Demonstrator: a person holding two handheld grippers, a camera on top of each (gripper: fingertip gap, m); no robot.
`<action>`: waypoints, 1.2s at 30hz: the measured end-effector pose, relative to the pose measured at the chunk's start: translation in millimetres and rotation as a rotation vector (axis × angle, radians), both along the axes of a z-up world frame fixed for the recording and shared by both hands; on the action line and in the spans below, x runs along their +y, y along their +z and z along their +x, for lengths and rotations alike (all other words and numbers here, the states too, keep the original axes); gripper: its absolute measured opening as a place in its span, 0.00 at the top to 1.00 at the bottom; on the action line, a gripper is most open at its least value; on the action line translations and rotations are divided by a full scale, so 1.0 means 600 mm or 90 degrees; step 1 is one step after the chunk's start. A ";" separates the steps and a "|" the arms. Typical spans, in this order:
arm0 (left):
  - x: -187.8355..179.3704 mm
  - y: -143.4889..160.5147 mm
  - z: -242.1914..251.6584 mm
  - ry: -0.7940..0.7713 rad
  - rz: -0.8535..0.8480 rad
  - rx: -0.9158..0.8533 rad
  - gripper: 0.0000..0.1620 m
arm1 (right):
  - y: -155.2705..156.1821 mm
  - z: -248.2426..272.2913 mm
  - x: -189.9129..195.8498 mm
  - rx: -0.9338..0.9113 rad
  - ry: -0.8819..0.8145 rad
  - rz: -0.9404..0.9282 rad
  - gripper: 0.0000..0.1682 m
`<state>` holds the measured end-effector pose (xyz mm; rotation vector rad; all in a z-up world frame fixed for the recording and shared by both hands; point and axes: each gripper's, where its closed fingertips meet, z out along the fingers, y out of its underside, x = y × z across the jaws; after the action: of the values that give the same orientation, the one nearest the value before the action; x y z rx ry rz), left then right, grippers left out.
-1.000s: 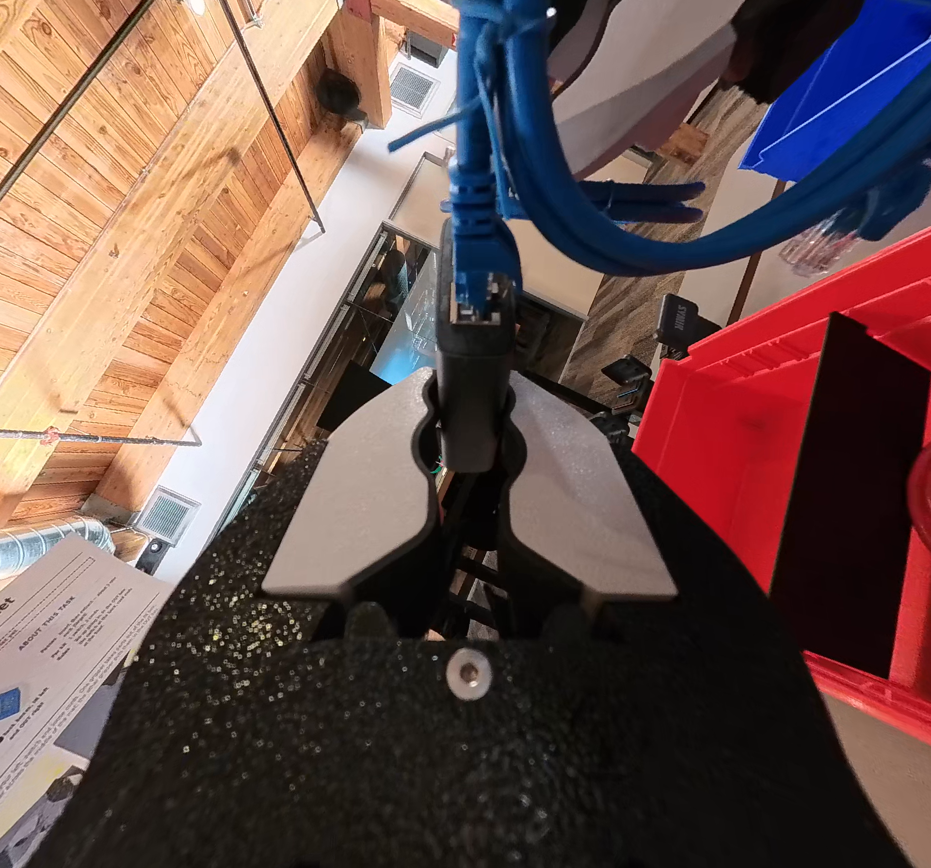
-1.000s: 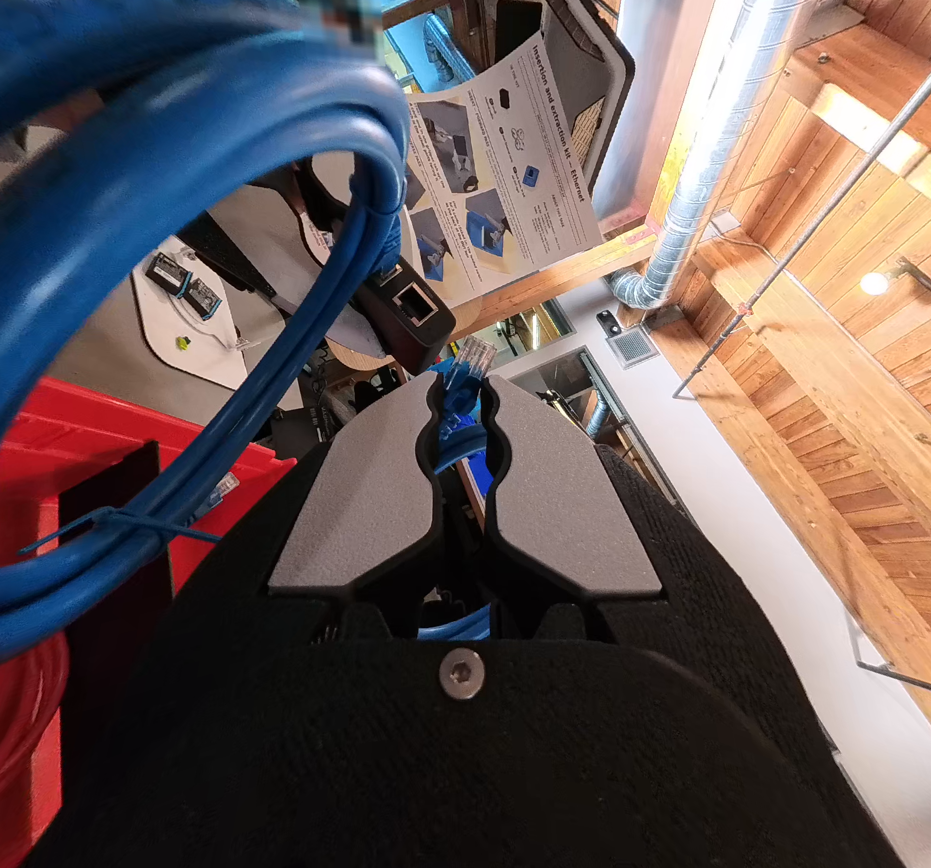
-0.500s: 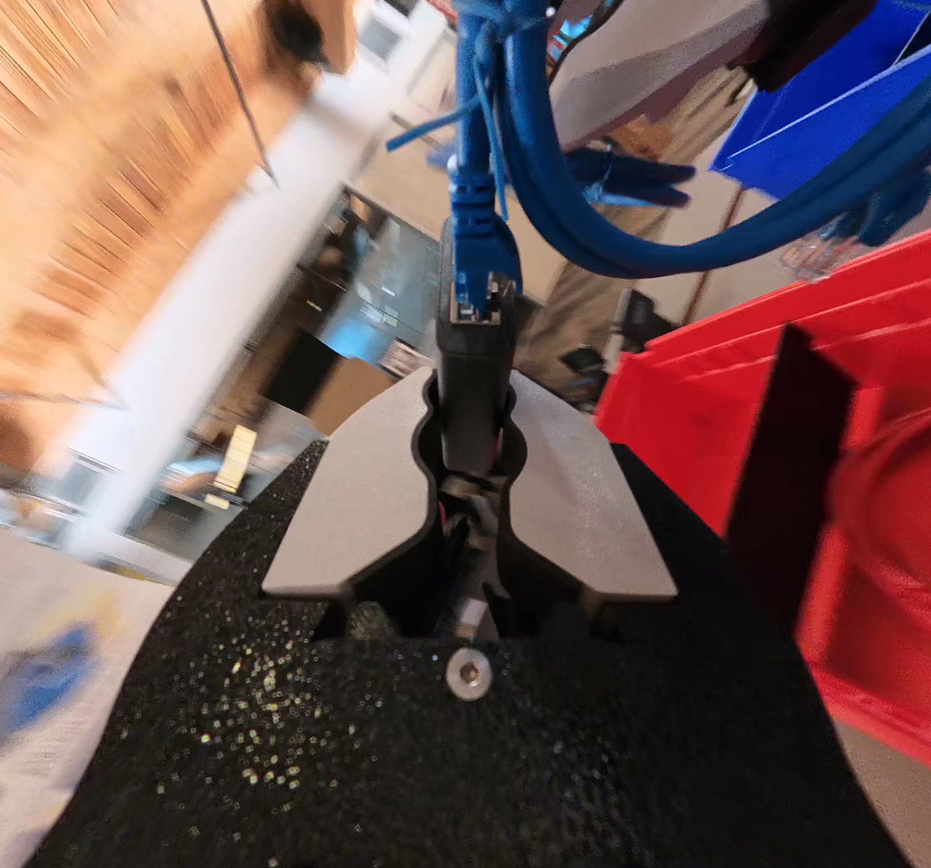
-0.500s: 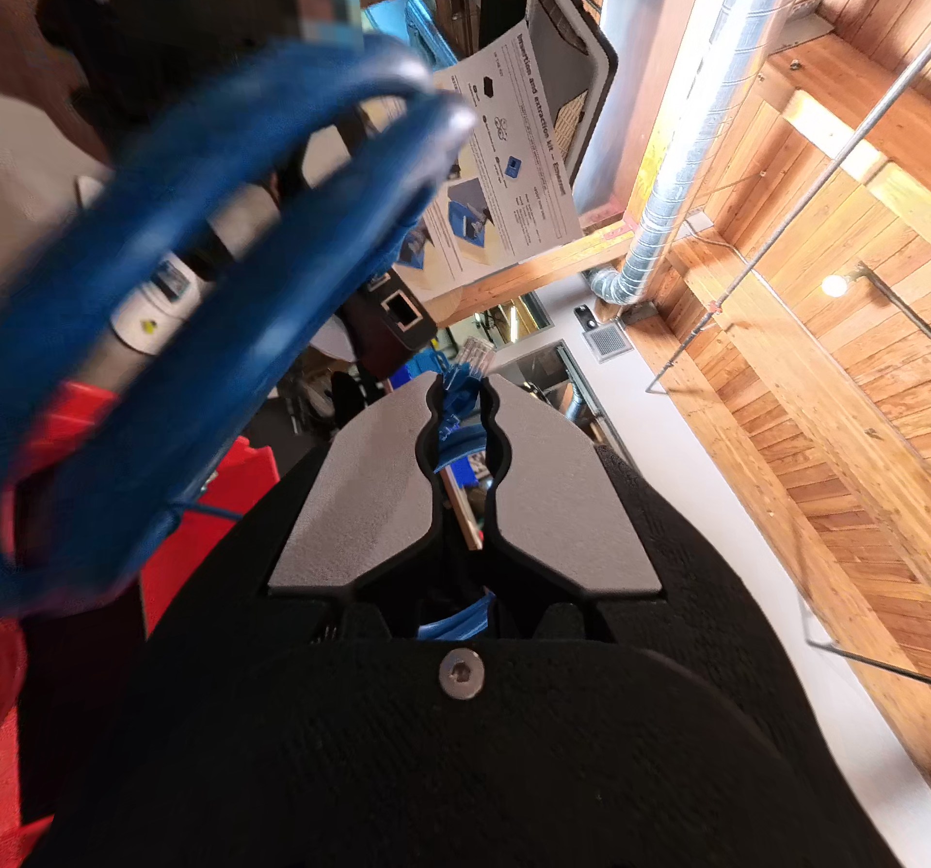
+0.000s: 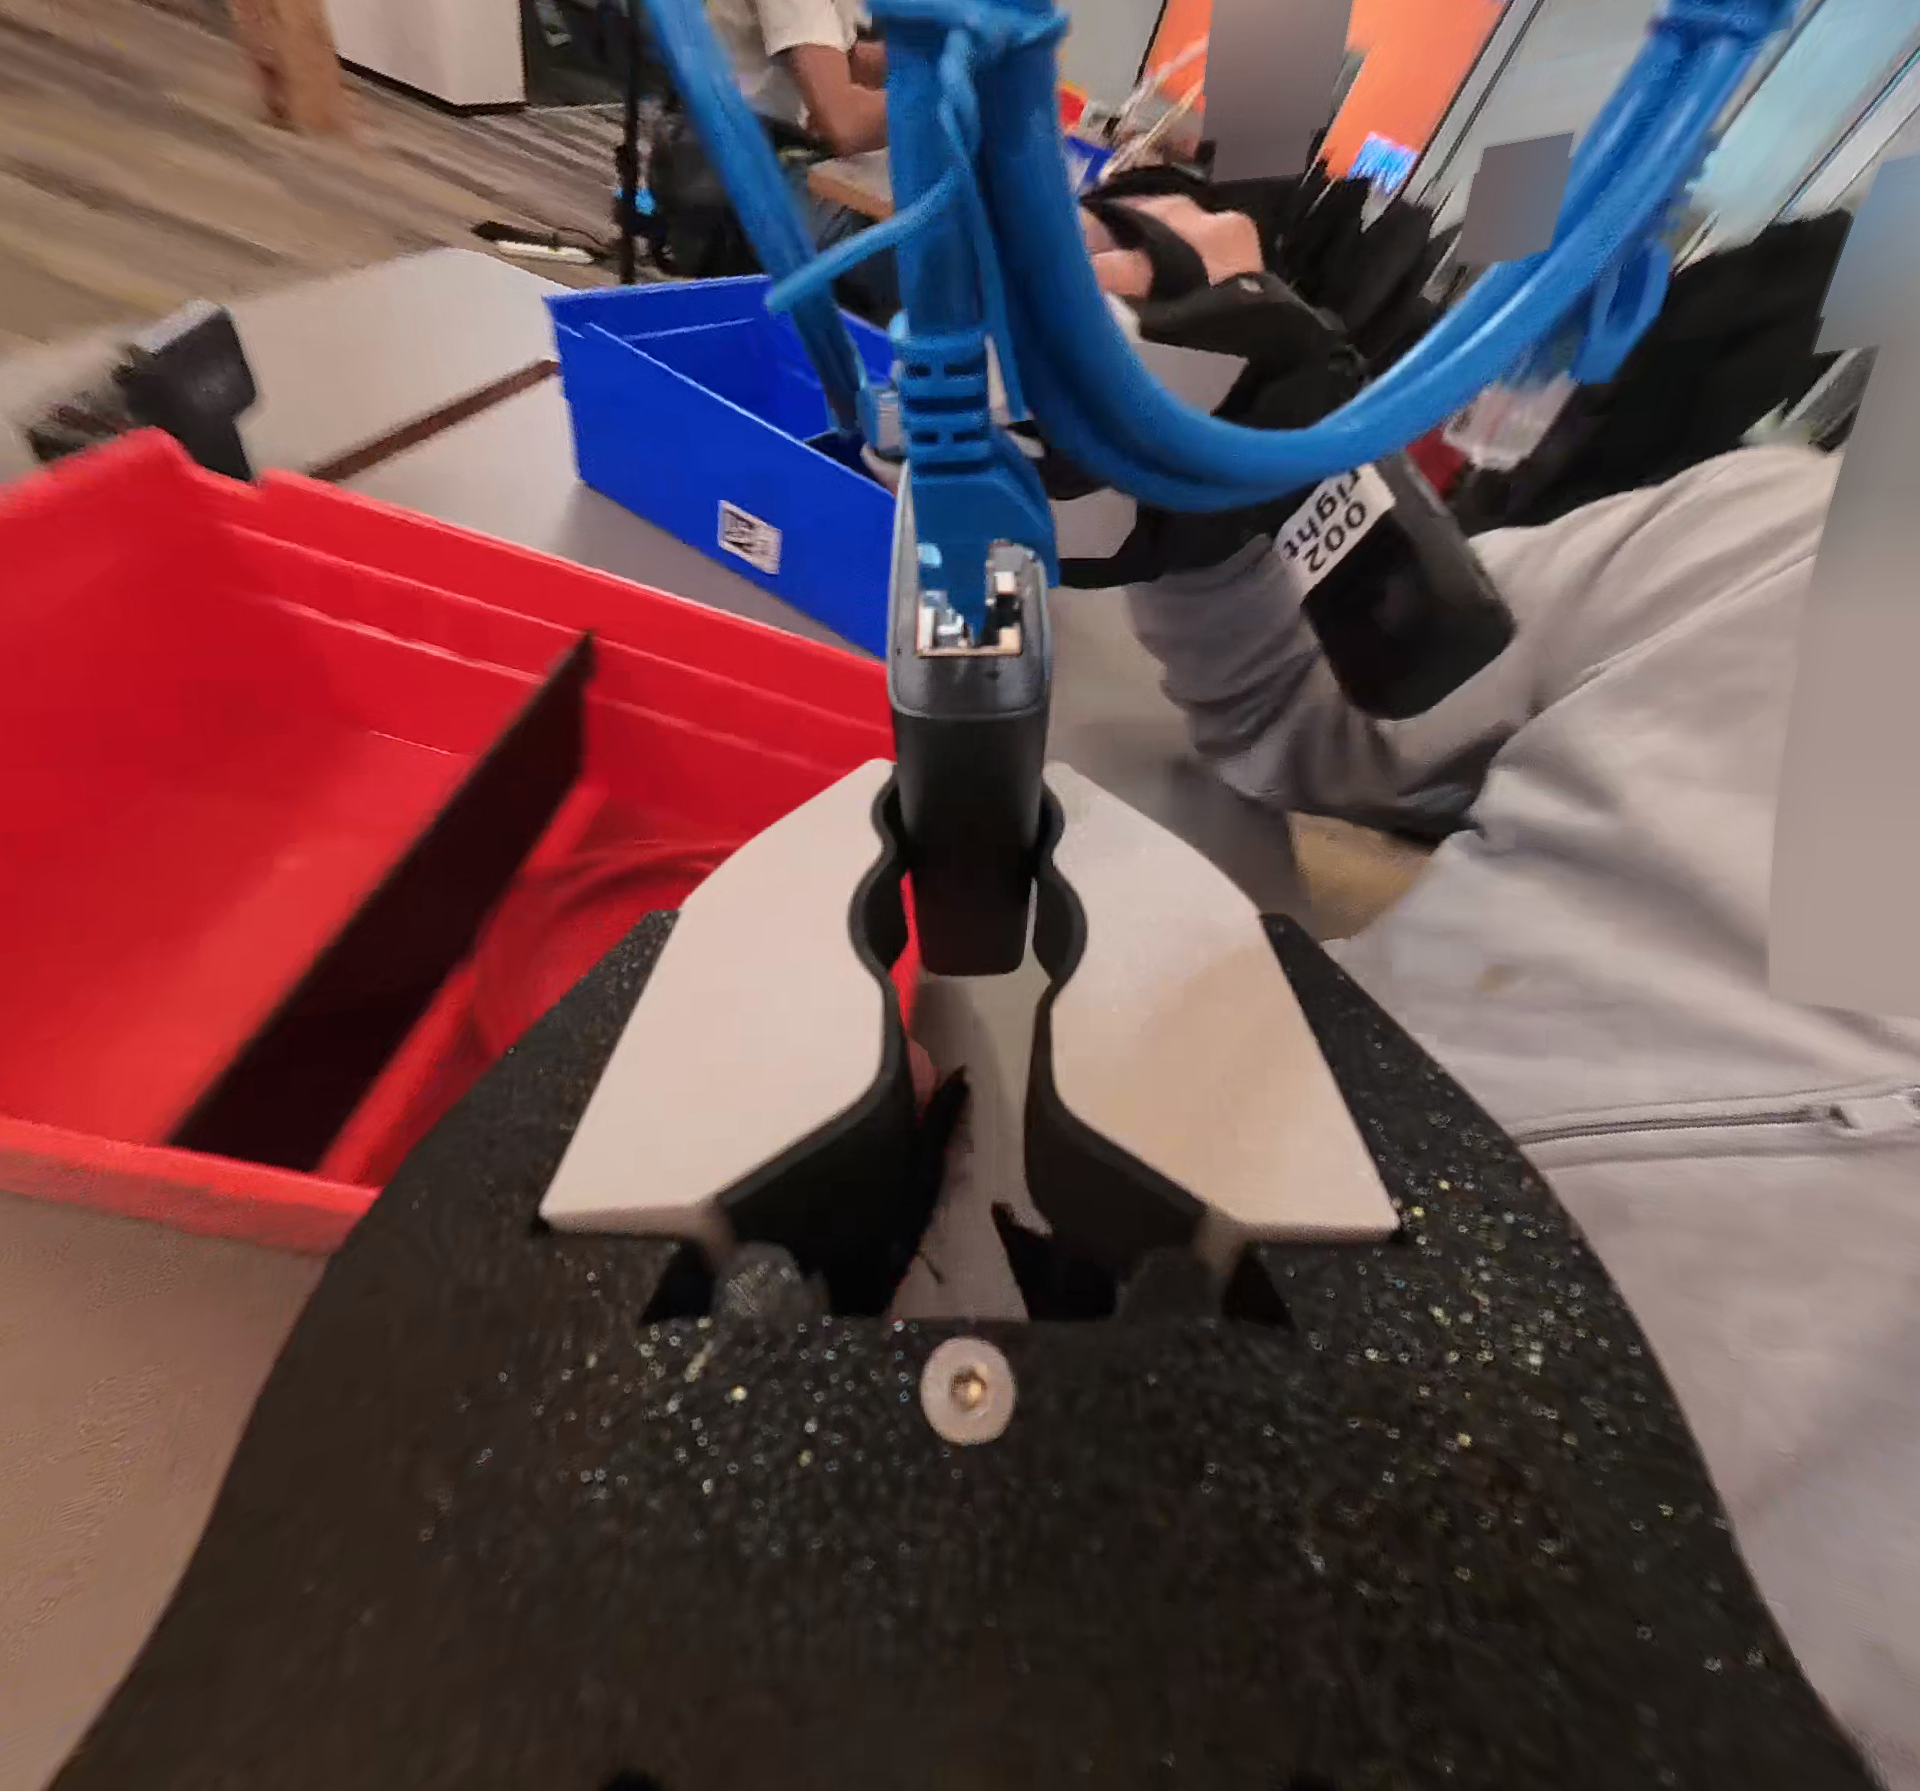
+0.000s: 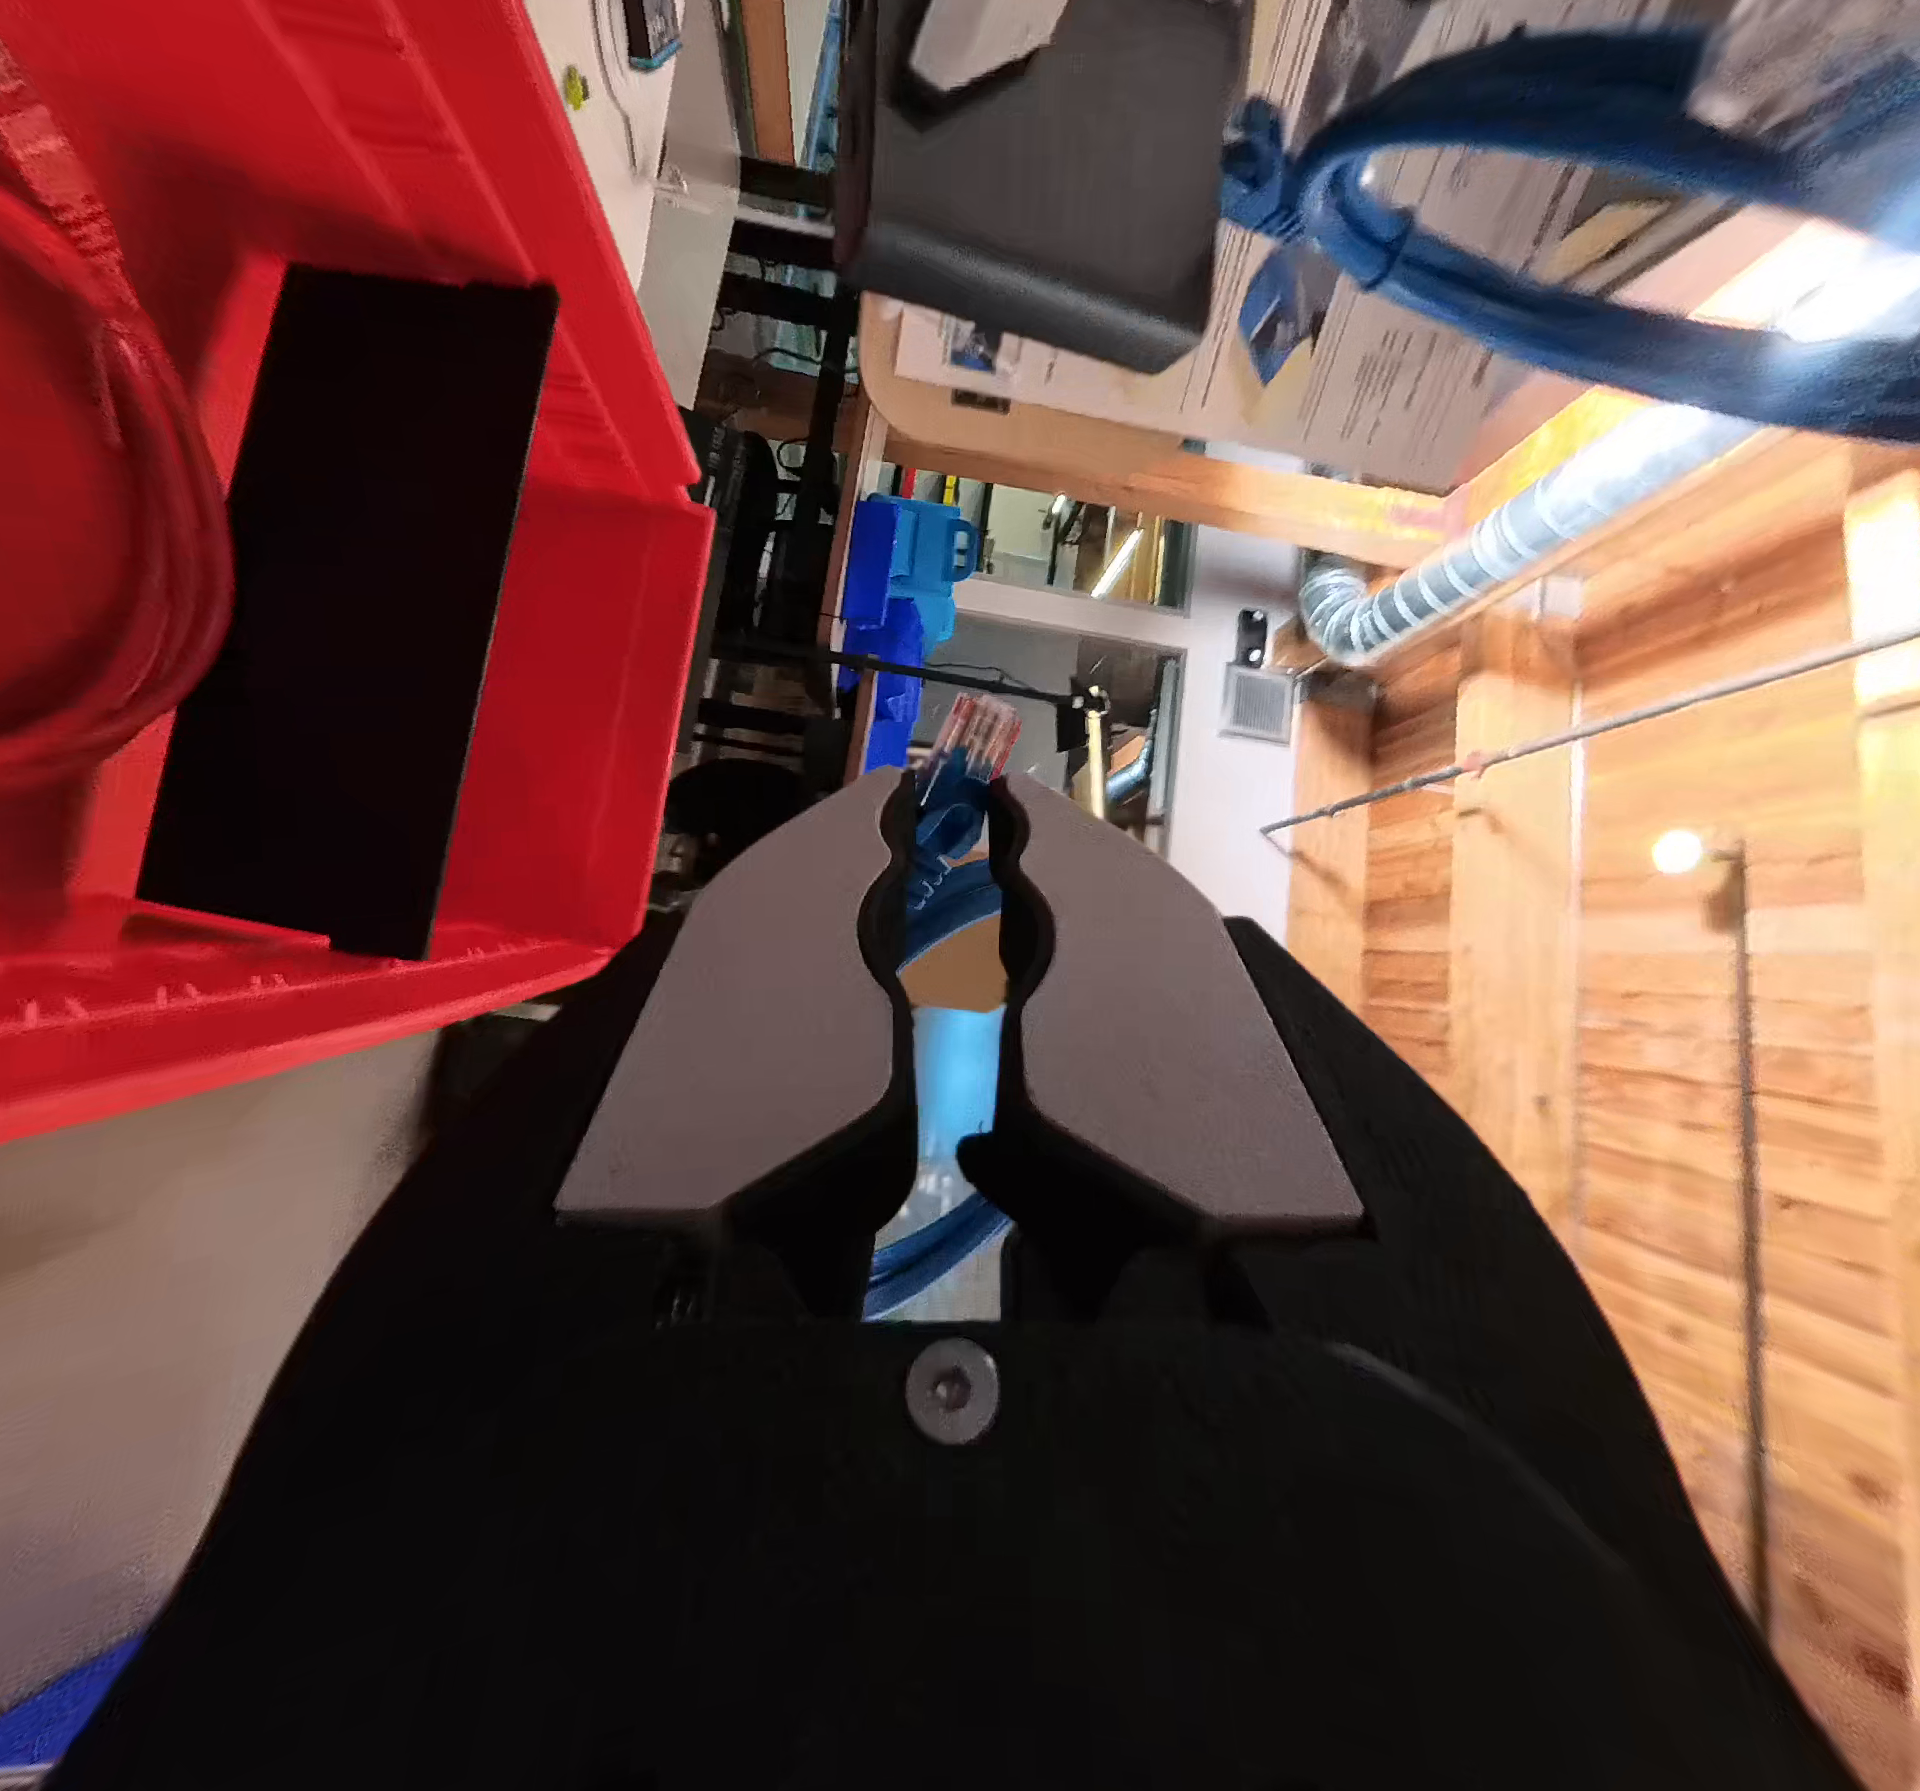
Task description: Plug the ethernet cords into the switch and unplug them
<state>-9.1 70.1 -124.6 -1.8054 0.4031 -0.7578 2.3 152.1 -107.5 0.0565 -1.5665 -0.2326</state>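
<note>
Grey-padded, the left claw (image 5: 968, 822) is pinched on a black adapter block (image 5: 968, 754) that stands upright out of its tips, a blue cable plug (image 5: 961, 453) seated in the socket on its top. From the plug, bundled blue cable (image 5: 1226, 453) loops up and to the right. A red bin (image 5: 260, 806) with a black divider (image 5: 416, 889) sits to the left on the grey counter (image 5: 499, 463), a blue bin (image 5: 707, 432) beyond it. The right claw (image 6: 951, 801) is clamped on the cable's other plug (image 6: 971, 739), whose clear tip pokes out past the fingers, beside the red bin's wall.
</note>
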 end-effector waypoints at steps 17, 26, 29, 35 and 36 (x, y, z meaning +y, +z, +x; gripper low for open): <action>-0.030 -0.084 0.108 0.117 -0.053 0.090 0.88 | -0.002 0.060 -0.120 -0.124 0.148 0.473 0.94; -0.018 -0.102 0.120 0.084 -0.097 0.074 0.88 | -0.025 0.078 -0.130 -0.214 0.175 0.585 0.94; -0.014 -0.105 0.122 0.079 -0.105 0.091 0.88 | -0.032 0.082 -0.124 -0.234 0.171 0.640 0.94; -0.010 -0.114 0.133 0.078 -0.110 0.114 0.88 | -0.043 0.094 -0.122 -0.272 0.163 0.725 0.94; -0.011 -0.118 0.136 0.074 -0.115 0.122 0.88 | -0.047 0.098 -0.122 -0.286 0.166 0.737 0.94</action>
<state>72.5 63.7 -195.5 -2.0617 0.3596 -0.5574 61.0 79.0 -135.7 1.2748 -1.6422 -0.9394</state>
